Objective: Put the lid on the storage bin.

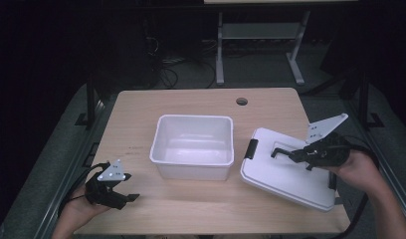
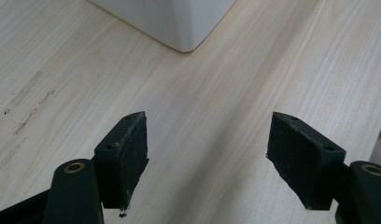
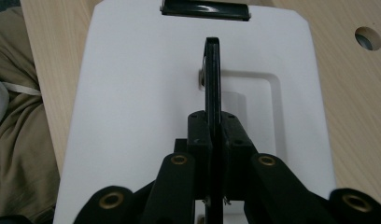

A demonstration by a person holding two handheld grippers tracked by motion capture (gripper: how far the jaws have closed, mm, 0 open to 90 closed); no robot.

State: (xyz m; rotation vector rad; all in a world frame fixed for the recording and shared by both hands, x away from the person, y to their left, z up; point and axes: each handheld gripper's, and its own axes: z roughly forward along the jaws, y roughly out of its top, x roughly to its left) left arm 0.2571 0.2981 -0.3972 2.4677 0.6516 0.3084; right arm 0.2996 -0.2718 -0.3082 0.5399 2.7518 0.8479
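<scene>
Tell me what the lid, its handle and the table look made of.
Lid: likely plastic, white and smooth with moulded recess.
Handle: probably hard black plastic, slightly glossy.
Table: pale wood or wood-look laminate, matte; grain lines show.

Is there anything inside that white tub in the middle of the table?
Nothing visible: the white tub looks empty, its bare floor showing from above. The near wall hides a thin strip of floor behind it.

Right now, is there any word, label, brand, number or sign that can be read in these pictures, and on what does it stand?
None: no readable text on the white bin, the white lid, its black handle, the wooden table or either claw.
Faint dark marks on the table are scuffs, not letters.
</scene>
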